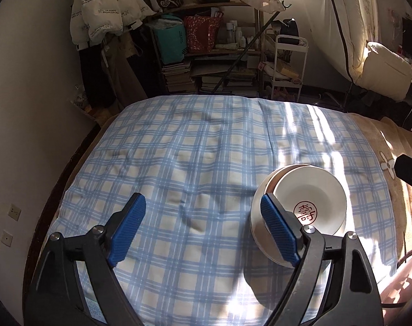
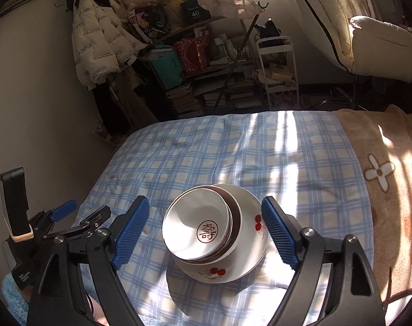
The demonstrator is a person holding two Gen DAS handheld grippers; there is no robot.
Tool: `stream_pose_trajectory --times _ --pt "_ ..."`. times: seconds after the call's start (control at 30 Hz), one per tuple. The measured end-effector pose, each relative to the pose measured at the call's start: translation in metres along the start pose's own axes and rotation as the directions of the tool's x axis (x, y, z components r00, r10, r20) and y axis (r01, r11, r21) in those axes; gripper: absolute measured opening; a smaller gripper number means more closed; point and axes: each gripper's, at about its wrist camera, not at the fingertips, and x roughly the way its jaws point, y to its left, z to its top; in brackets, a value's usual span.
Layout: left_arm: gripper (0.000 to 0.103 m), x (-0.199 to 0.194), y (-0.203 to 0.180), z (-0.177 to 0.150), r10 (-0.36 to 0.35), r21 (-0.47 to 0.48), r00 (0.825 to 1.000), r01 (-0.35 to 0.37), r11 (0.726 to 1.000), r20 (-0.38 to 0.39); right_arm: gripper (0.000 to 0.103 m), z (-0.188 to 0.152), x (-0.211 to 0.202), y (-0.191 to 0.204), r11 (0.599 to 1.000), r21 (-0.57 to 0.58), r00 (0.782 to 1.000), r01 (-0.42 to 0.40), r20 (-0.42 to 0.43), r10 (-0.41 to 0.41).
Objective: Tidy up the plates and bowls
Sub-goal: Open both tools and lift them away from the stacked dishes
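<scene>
Sunlit blue-checked bedspread (image 2: pixel 206 146) carries a nested stack of bowls (image 2: pixel 214 239), which appears finished. Both the left gripper (image 1: pixel 203 228) and right gripper (image 2: pixel 203 231) stand spread, pinching nothing; withdrawal seems the next move. Only the right wrist view shows the stack whole, with its cherry-painted bottom bowl (image 2: pixel 233 269).

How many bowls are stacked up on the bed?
3 that I can see: a big cherry bowl at the bottom, a dark-rimmed bowl nested in it, and a tilted red-stamp bowl on top. More could be hidden inside.
</scene>
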Motion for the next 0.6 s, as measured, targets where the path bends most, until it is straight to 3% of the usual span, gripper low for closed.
stream_pose_trajectory --times 0.13,0.3,0.6 --pt "0.094 -0.027 0.014 -0.008 0.048 -0.006 0.995 -0.048 0.999 0.083 0.102 -0.004 -0.025 0.013 0.998 -0.065 0.993 -0.021 0.118 0.028" --pt "0.097 -0.054 0.026 -0.019 0.084 -0.012 0.985 -0.084 0.996 0.154 0.103 -0.009 -0.043 0.025 0.992 -0.124 0.974 -0.01 0.225 0.038" --pt "0.097 -0.066 0.05 -0.041 0.098 -0.054 0.981 -0.09 0.994 0.165 0.103 -0.012 -0.038 0.023 0.993 -0.119 0.975 0.018 0.222 0.009"
